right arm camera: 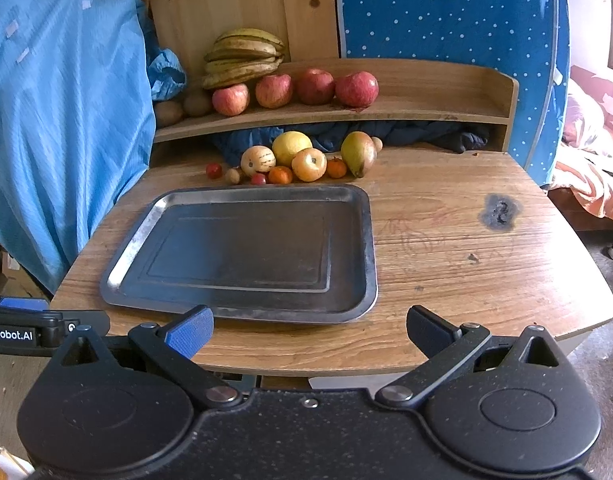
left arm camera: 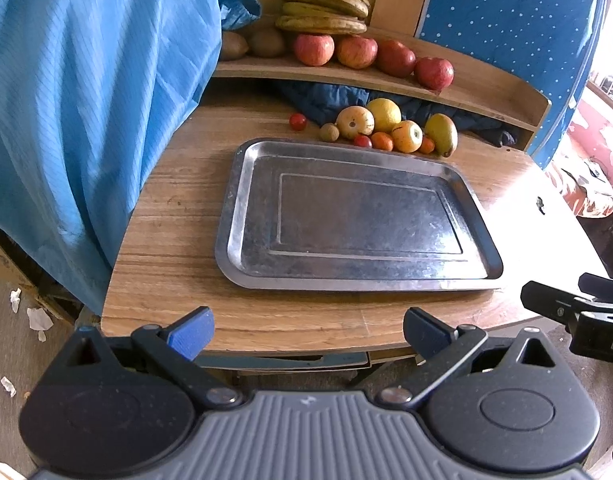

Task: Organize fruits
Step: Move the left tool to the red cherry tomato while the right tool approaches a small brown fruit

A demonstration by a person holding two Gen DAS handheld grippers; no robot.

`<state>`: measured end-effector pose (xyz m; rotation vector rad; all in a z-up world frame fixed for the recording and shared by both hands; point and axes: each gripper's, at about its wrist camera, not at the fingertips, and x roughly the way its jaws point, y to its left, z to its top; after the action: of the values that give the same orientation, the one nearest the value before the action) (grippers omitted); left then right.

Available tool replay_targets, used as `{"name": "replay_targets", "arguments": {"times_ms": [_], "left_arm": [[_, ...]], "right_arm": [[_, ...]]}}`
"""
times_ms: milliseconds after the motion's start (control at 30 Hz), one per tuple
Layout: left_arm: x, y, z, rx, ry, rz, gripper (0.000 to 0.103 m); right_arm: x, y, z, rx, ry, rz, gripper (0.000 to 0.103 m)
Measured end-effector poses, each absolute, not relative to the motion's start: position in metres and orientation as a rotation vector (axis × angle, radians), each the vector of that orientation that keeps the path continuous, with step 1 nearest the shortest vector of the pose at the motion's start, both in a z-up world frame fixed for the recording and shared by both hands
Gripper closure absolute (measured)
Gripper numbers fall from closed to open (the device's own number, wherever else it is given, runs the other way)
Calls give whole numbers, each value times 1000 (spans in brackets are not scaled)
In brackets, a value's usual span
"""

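Observation:
A bare metal tray [left arm camera: 242,208] [right arm camera: 154,208] lies in the middle of the wooden table. Behind it sits a cluster of loose fruit: a yellow citrus [left arm camera: 384,114] [right arm camera: 291,147], a pale melon-like fruit [left arm camera: 355,122] [right arm camera: 258,160], a yellow apple [left arm camera: 407,136] [right arm camera: 309,164], a pear [left arm camera: 441,134] [right arm camera: 358,153], small oranges and red tomatoes. My left gripper [left arm camera: 308,332] stands open at the table's near edge, holding nothing. My right gripper [right arm camera: 310,330] is open too, just before the tray's near rim. The right gripper's body [left arm camera: 578,312] shows in the left wrist view.
A low wooden shelf [left arm camera: 486,92] [right arm camera: 446,110] at the back holds bananas [left arm camera: 326,4] [right arm camera: 242,58], red apples [left arm camera: 356,51] [right arm camera: 274,90] and kiwis [left arm camera: 266,42]. Blue cloth [left arm camera: 86,100] hangs at the left. A dark burn mark [right arm camera: 499,209] is on the table to the right.

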<state>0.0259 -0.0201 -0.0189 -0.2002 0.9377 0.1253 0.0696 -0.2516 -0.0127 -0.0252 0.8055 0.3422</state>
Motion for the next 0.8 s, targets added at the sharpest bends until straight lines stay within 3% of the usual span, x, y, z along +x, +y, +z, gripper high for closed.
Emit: {"name": "replay_targets", "arguments": {"times_ms": [800], "left_arm": [[91,-53,-29,-285,964,254,1]], "right_arm": [[148,-264,-21,-140,789,562,1]]}}
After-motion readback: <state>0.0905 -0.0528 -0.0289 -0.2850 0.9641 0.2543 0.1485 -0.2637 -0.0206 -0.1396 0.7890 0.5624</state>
